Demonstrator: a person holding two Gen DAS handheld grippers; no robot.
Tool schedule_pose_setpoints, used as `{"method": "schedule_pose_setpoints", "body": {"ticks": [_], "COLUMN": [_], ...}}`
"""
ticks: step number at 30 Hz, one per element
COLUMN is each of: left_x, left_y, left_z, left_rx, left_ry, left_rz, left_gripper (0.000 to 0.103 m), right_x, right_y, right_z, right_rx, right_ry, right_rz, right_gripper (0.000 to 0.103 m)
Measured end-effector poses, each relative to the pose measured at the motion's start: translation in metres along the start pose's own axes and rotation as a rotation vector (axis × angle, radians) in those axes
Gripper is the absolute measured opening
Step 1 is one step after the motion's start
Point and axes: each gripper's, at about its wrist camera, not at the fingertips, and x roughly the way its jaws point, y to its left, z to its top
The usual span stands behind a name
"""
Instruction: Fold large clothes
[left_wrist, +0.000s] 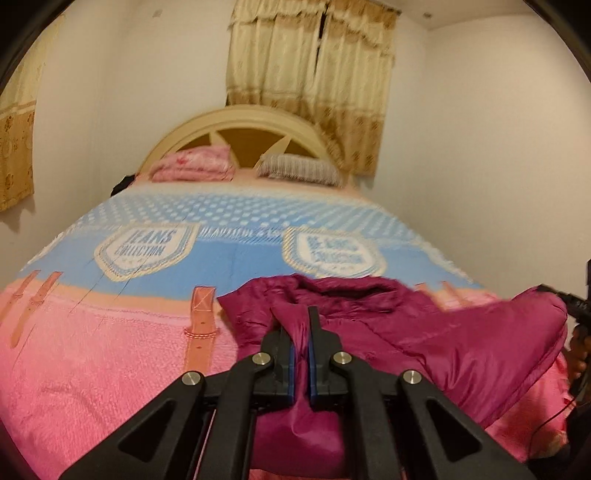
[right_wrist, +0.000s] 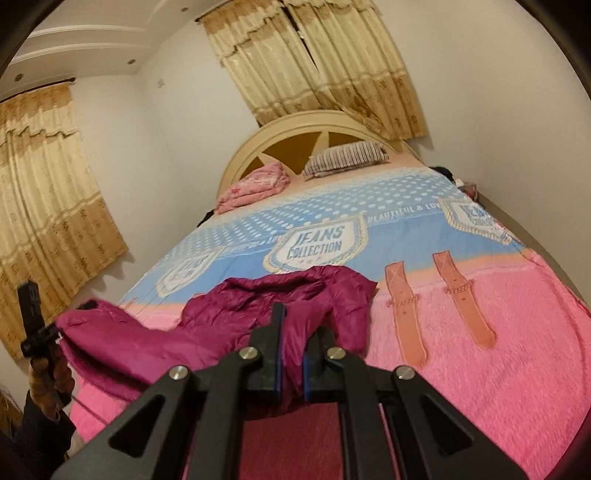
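Both tongs pinch the one maroon jacket (left_wrist: 424, 332): the left tongs (left_wrist: 301, 328) bite a fold at its near edge, and the right tongs (right_wrist: 295, 332) clamp another fold, likely so the two grips can spread it flat for folding. It lies bunched at the foot of the bed (left_wrist: 92, 350). Counted: one jacket, one striped pillow (left_wrist: 299, 169), one folded pink blanket (left_wrist: 194, 164), two curtains (right_wrist: 314, 62).

A home bedroom: a made bed (left_wrist: 110, 350) with headboard (left_wrist: 243, 122), pillow (left_wrist: 299, 170) and curtains (left_wrist: 310, 74).
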Motion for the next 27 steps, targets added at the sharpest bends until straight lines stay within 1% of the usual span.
{"method": "schedule_pose_setpoints", "body": {"ticks": [1,2,4,8,11,17,22,24,27], "left_x": [0.016,0.029,0.055,0.097,0.128,0.168,0.193,0.200,0.199], "left_y": [0.004,0.008,0.014,0.019,0.027,0.029,0.029,0.029,0.030], "left_z": [0.003,0.006,0.009,0.005,0.002,0.004,0.003,0.001,-0.002], "left_rx": [0.001,0.000,-0.009,0.009,0.003,0.014,0.016,0.018,0.031], "left_ry": [0.012,0.024,0.044,0.084,0.117,0.140,0.162,0.178,0.167], "left_rz": [0.010,0.015,0.016,0.048,0.065,0.093,0.116,0.123,0.133], "left_gripper": [0.004,0.004,0.004,0.004,0.004,0.004,0.006,0.006,0.007], "right_x": [0.006,0.021,0.038,0.079,0.104,0.146,0.180,0.190,0.203], "right_y": [-0.002,-0.004,-0.010,-0.021,-0.030,-0.046,-0.060,-0.065,-0.069], "right_z": [0.003,0.009,0.016,0.029,0.033,0.036,0.040,0.038,0.036], "right_rx": [0.003,0.001,0.018,0.030,0.039,0.043,0.061,0.064,0.059], "right_ry": [0.003,0.006,0.014,0.029,0.054,0.096,0.136,0.151,0.171], "right_rz": [-0.007,-0.028,-0.034,-0.066,-0.084,-0.127,-0.147,-0.150,-0.155], "right_gripper": [0.009,0.009,0.009,0.009,0.009,0.009,0.009,0.009,0.009]}}
